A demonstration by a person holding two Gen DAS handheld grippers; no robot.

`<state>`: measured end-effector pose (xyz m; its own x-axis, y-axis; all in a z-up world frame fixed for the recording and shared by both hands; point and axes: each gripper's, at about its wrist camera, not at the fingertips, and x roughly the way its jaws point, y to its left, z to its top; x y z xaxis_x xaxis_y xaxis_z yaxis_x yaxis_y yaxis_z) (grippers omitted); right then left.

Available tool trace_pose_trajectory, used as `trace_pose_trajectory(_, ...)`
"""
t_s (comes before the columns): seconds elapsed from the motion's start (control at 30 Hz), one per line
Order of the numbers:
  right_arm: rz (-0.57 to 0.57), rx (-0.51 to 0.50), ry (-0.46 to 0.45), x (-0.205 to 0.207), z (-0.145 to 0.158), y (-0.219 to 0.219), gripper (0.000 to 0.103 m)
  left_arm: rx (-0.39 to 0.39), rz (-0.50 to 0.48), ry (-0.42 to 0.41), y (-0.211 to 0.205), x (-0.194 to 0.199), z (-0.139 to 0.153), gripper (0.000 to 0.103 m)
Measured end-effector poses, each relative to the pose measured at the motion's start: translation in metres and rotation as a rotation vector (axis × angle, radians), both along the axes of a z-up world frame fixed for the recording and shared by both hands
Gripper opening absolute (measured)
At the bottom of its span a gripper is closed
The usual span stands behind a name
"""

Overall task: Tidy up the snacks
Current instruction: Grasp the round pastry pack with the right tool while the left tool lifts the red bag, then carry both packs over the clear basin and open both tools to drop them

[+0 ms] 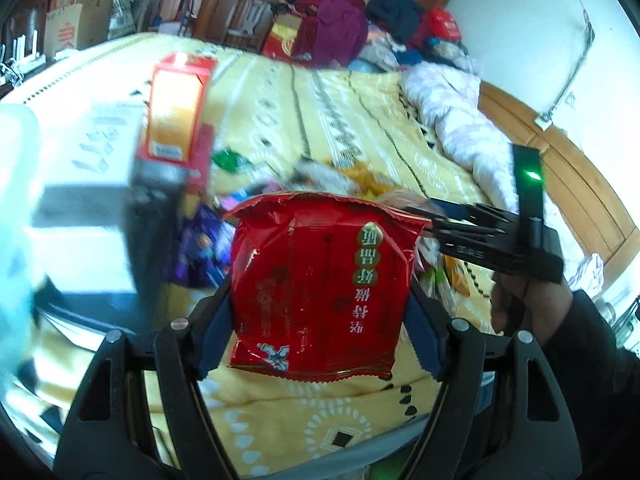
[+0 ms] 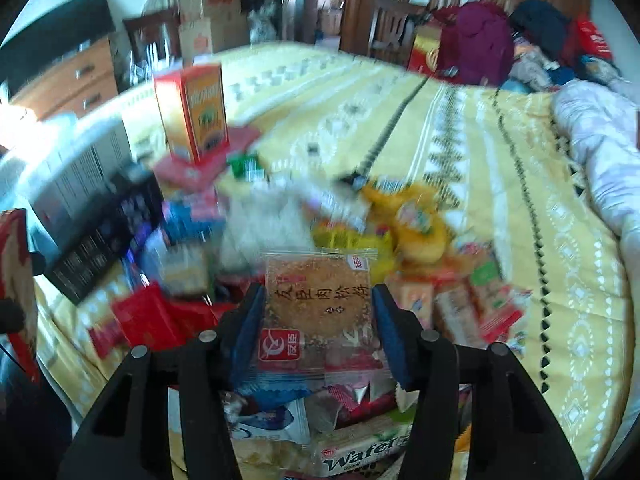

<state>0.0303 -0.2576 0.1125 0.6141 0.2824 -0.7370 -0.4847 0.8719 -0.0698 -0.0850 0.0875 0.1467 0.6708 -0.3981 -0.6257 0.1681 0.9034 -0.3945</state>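
Observation:
My left gripper is shut on a red snack bag with green-and-white Chinese lettering and holds it above the yellow bedspread. My right gripper is shut on a clear packet with a round brown cake and holds it over a blurred heap of snacks. The right gripper also shows at the right of the left wrist view, next to the red bag. A Wafer pack lies under the right gripper.
An orange-and-red box stands upright at the back left on flat red packets. Grey and black boxes lie at the left. A rolled quilt and piled clothes lie along the bed's far side.

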Motion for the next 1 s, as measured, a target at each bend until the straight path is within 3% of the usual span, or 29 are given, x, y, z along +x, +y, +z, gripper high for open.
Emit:
trace_pose_trajectory(0.33,0.032,0.111,-0.181,-0.027,0.085,0.027,0.054,-0.036,0.103,-0.085,0.053,-0.012,0.049,0.076)
trace_pose_trajectory(0.5,0.15,0.18,-0.251,-0.045,0.133,0.083,0.054,-0.031,0.204,-0.105,0.095,-0.021,0.067,0.076)
trace_pose_trajectory(0.63,0.277,0.259,-0.254,-0.061,0.157,0.143,0.054,-0.012,0.353,-0.118,0.152,-0.036,0.078,0.076)
trace_pose_trajectory(0.83,0.449,0.335,-0.188,-0.082,0.161,0.242,0.054,0.031,0.572,-0.008,0.226,-0.052,0.057,0.076)
trace_pose_trajectory(1.0,0.56,0.337,-0.096,-0.103,0.134,0.314,0.054,0.017,0.629,0.082,0.253,-0.055,0.031,0.076)
